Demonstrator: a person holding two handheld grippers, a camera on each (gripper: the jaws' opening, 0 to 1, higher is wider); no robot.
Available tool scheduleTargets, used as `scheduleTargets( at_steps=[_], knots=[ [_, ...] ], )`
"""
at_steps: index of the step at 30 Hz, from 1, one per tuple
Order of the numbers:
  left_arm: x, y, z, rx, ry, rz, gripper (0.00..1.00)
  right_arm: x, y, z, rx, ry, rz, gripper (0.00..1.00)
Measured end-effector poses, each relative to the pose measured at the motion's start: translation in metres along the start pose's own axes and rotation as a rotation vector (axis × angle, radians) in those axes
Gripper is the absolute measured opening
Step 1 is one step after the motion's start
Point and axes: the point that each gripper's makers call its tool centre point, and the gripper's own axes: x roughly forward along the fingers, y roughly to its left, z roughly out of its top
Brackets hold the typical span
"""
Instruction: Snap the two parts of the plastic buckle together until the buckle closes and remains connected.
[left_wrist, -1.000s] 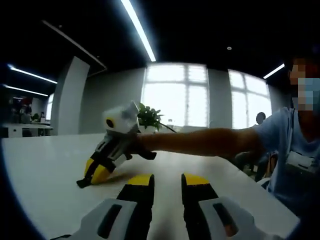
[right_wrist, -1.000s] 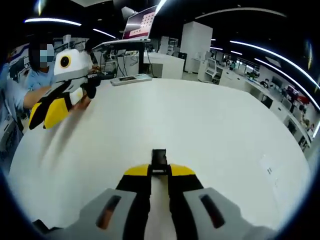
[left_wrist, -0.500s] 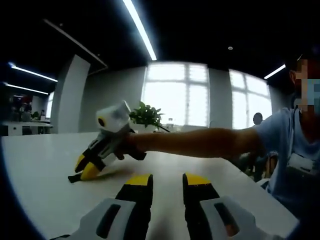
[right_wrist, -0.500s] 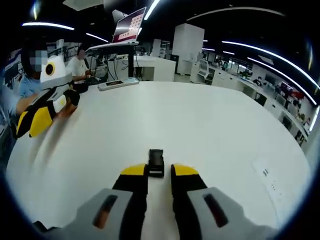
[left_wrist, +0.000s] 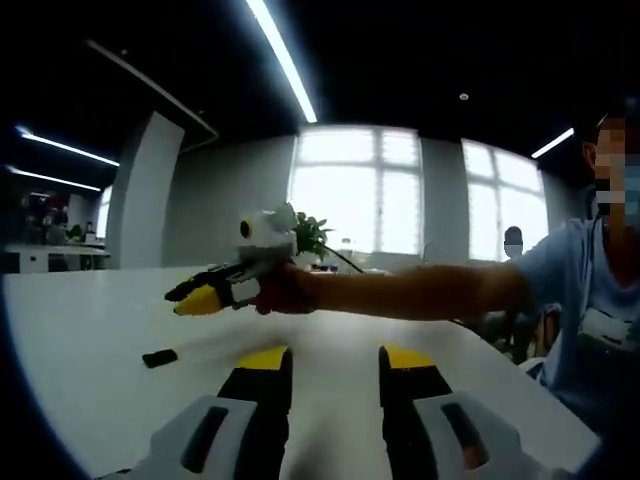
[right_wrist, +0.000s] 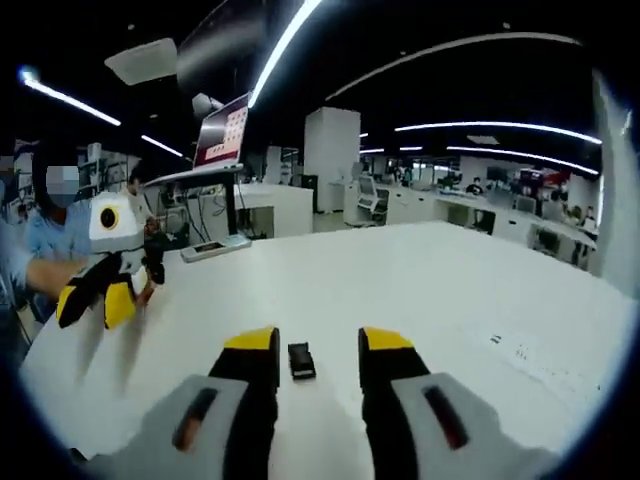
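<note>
A small black buckle (right_wrist: 300, 360) lies flat on the white table (right_wrist: 420, 280), between the two yellow-tipped jaws of my right gripper (right_wrist: 318, 342), which stands open with nothing held. In the left gripper view the same buckle (left_wrist: 158, 357) rests on the table, below and left of the right gripper (left_wrist: 190, 297), which hangs above it at the end of a person's arm. I cannot tell whether the buckle is one part or two joined. My left gripper (left_wrist: 335, 360) is open and holds nothing, low over the table; the right gripper view shows it at the left (right_wrist: 97, 300).
A person's forearm (left_wrist: 400, 290) stretches across the left gripper view, with a potted plant (left_wrist: 312, 236) behind it. A flat grey device (right_wrist: 215, 247) and a raised screen (right_wrist: 222, 135) stand at the table's far side. A small printed mark (right_wrist: 510, 346) lies on the table to the right.
The right gripper has opened, let go of the buckle and lifted off the table. The buckle now lies free on the table. The left gripper's jaws stand slightly wider.
</note>
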Motion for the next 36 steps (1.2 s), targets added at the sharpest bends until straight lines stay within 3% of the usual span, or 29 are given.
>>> scheduleTargets(
  at_steps=[3,4,5,7,8,9,11,12,14,15,16,17,20,21,24,26,29,33,36],
  knots=[
    [0.0,0.0,0.0,0.003,0.004,0.004,0.37,-0.028,0.008,0.019,0.083,-0.153,-0.022,0.44],
    [0.0,0.001,0.0,0.004,0.004,0.007,0.38,-0.031,-0.008,0.026,0.1,-0.2,-0.034,0.46],
    [0.0,0.001,0.0,0.004,0.003,0.008,0.39,-0.041,-0.006,0.028,0.119,-0.229,-0.041,0.47],
    [0.0,0.001,0.001,0.004,0.0,0.01,0.39,-0.053,-0.011,0.033,0.149,-0.268,-0.047,0.5],
    [0.0,0.002,0.001,0.003,-0.002,0.011,0.4,-0.069,0.005,0.032,0.167,-0.28,-0.049,0.51],
    [0.0,0.002,0.002,0.002,-0.003,0.013,0.41,-0.077,0.008,0.033,0.172,-0.294,-0.054,0.53],
    [0.0,0.003,0.002,0.0,-0.004,0.018,0.42,-0.086,-0.002,0.033,0.173,-0.308,-0.076,0.57],
    [-0.001,0.003,0.002,-0.002,-0.003,0.022,0.43,-0.094,-0.018,0.036,0.174,-0.331,-0.101,0.58],
    [-0.001,0.005,0.001,-0.002,-0.002,0.034,0.44,-0.107,-0.02,0.039,0.185,-0.378,-0.164,0.58],
    [-0.001,0.006,0.001,-0.001,-0.003,0.037,0.44,-0.12,-0.032,0.045,0.179,-0.425,-0.21,0.58],
    [-0.001,0.006,0.001,-0.002,-0.003,0.037,0.44,-0.136,-0.049,0.051,0.159,-0.477,-0.285,0.58],
    [-0.001,0.006,0.0,-0.003,0.0,0.037,0.44,-0.156,-0.07,0.056,0.143,-0.525,-0.406,0.6],
    [-0.001,0.005,-0.003,-0.005,0.014,0.036,0.44,-0.183,-0.098,0.056,0.142,-0.549,-0.584,0.81],
    [-0.001,0.005,-0.003,-0.005,0.016,0.037,0.43,-0.185,-0.104,0.054,0.15,-0.54,-0.6,0.84],
    [-0.002,0.006,-0.004,-0.006,0.02,0.043,0.43,-0.18,-0.105,0.052,0.202,-0.567,-0.568,0.82],
    [-0.004,0.01,-0.002,-0.011,0.016,0.046,0.44,-0.168,-0.09,0.052,0.179,-0.562,-0.507,0.83],
    [-0.009,0.019,0.005,-0.026,-0.004,0.049,0.43,-0.151,-0.071,0.043,0.105,-0.476,-0.452,0.84],
    [-0.015,0.027,0.015,-0.033,-0.041,0.06,0.4,-0.149,-0.058,0.044,0.121,-0.476,-0.413,0.86],
    [-0.019,0.034,0.022,-0.073,-0.073,0.084,0.41,-0.139,-0.028,0.035,0.097,-0.404,-0.316,0.88]
  ],
)
